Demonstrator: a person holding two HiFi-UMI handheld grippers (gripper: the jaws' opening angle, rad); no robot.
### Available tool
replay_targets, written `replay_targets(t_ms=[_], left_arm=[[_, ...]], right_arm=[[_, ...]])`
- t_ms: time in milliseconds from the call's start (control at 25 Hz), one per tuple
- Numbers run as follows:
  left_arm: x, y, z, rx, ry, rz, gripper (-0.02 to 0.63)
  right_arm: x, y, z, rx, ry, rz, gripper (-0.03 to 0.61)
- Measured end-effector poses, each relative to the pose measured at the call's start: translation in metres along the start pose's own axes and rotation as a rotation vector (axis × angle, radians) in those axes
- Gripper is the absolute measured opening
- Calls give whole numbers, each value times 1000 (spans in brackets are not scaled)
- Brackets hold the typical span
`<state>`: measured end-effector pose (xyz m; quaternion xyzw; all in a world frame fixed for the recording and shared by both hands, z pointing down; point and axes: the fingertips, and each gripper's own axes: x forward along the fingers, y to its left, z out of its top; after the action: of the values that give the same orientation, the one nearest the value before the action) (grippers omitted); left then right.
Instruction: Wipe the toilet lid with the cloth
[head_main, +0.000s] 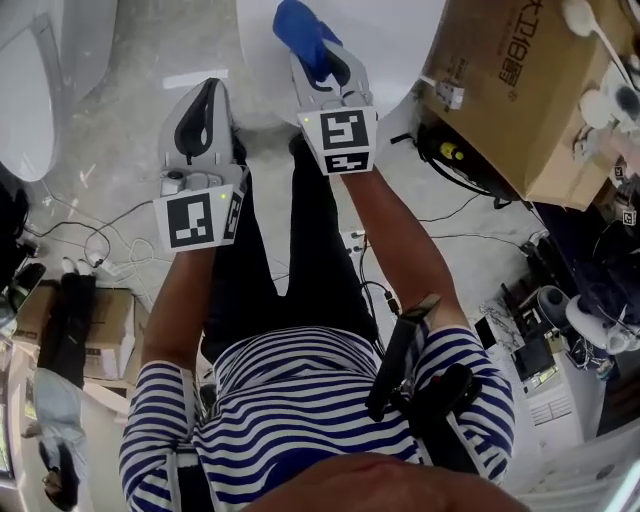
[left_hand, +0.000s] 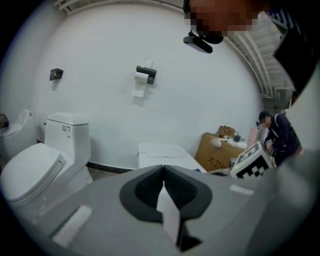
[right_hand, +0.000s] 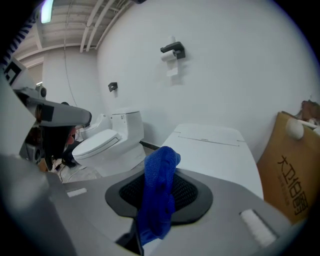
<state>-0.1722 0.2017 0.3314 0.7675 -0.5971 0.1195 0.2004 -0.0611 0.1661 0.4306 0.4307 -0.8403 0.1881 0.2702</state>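
Background box (head_main: 520, 90) reads perhaps "大卫伯爵"; right claw (head_main: 325, 60) clamps blue cloth (right_hand: 159, 195), left claw (left_hand: 163, 172) closed empty.

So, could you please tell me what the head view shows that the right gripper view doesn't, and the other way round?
Only the head view shows the person's blue-and-white striped shirt and black trousers. Only the right gripper view shows the black wall-mounted paper holder. Both show the blue woven cloth clamped in the right gripper, the white toilet lid and the brown cardboard box.
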Motion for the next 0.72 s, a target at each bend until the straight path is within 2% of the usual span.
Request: replay_targets(t_ms=[400, 720], left_arm=[[30, -92, 22, 49, -6, -95, 2], [53, -156, 18, 76, 11, -163, 2]], right_arm=[[-92, -116, -2, 47, -37, -167, 115], [-143, -197, -35, 95, -32, -295, 115]])
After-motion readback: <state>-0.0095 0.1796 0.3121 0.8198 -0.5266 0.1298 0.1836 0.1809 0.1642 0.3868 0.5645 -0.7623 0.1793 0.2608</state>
